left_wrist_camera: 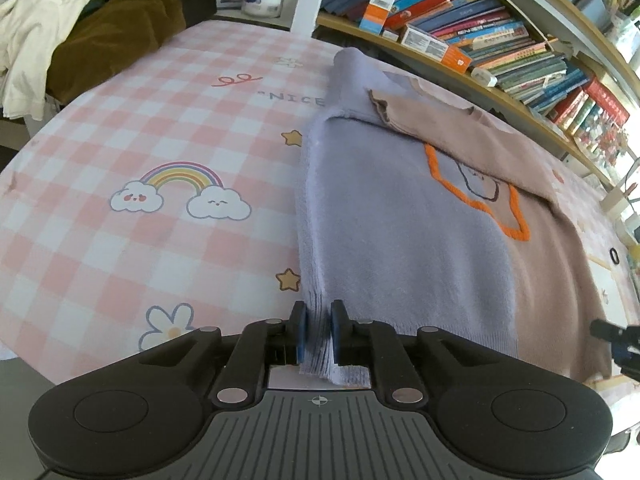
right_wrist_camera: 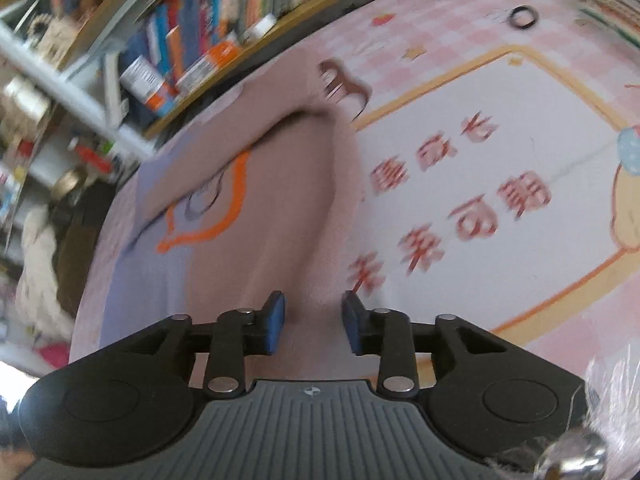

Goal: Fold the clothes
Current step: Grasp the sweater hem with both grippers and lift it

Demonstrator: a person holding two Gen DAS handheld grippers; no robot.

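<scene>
We saw the sweater lying on the pink checked cloth, half lavender, half dusty pink, with an orange-outlined motif on its chest. Both sleeves were folded in over the body, the pink cuff resting near the collar. Its ribbed lavender hem edge was bunched up at the near end.

1 sweater, 2 grippers: left, right, 1 black ring

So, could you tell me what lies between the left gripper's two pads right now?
In the left wrist view, the left gripper has the folded lavender edge of the sweater bunched between its pads.
</scene>
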